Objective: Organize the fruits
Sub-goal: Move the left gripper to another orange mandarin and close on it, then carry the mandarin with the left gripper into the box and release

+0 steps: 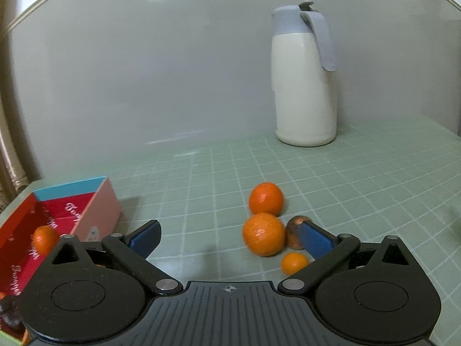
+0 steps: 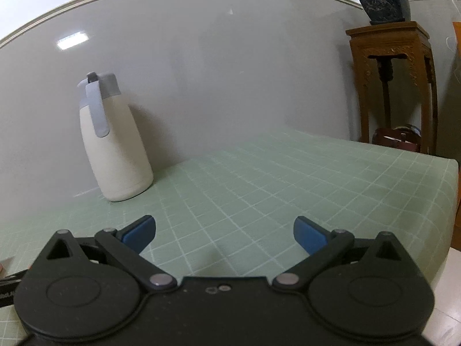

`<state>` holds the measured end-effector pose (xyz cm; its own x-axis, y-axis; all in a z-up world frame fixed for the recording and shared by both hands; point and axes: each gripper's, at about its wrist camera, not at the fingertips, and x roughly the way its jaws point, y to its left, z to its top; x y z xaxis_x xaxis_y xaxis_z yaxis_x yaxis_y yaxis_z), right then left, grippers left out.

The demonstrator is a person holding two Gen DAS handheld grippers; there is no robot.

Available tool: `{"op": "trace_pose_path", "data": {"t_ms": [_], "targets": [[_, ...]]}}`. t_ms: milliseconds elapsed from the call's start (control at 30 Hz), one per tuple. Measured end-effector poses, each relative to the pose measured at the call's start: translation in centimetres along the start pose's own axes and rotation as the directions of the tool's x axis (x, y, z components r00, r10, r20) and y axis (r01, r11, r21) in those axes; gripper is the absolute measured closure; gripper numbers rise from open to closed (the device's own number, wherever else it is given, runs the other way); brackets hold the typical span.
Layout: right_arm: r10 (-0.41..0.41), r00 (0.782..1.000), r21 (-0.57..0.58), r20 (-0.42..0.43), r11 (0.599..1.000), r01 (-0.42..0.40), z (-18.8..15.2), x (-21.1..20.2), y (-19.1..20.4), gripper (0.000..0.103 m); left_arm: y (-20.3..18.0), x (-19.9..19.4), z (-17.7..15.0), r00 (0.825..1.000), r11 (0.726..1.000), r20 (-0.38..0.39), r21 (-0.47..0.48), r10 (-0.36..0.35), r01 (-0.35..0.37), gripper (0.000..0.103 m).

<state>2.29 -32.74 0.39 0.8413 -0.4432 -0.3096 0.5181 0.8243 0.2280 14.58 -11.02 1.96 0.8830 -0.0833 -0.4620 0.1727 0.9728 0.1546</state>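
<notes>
At far left on your worktop [image 1: 345,178], the red box [image 1: 72,210] holds one orange [image 1: 43,239]. Your left claw [image 1: 230,239] gapes wide, gripping nothing; three oranges [image 1: 263,233] and a brown fruit [image 1: 294,230] cluster just ahead. Your right claw [image 2: 224,235] gapes wide over bare worktop.

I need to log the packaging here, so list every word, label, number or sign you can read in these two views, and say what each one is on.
Pink cursive script repeated on the red inner walls of the box: too blurred and skewed to read.
Small round mark on the box's pink outer end: too small to read.
White jug: no text visible.
Left gripper: only a small crosshair mark on its body, no words.
Right gripper: no text.
</notes>
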Motion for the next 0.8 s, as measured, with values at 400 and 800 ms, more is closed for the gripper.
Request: {"op": "trace_pose_path", "data": {"t_ms": [400, 800], "targets": [[-0.034, 0.998, 0.037, 0.045, 0.999, 0.032, 0.9, -0.7, -2.2, 0.000, -0.5, 2.5, 0.3, 0.998, 0.999, -0.053, -0.027, -0.040, 0.039, 0.040], [-0.014, 1.000, 0.064, 0.028, 0.998, 0.013, 0.9, -0.8, -2.9, 0.000, -0.1, 3.5, -0.1, 0.990, 0.996, -0.115, -0.064, -0.075, 0.068, 0.063]]}}
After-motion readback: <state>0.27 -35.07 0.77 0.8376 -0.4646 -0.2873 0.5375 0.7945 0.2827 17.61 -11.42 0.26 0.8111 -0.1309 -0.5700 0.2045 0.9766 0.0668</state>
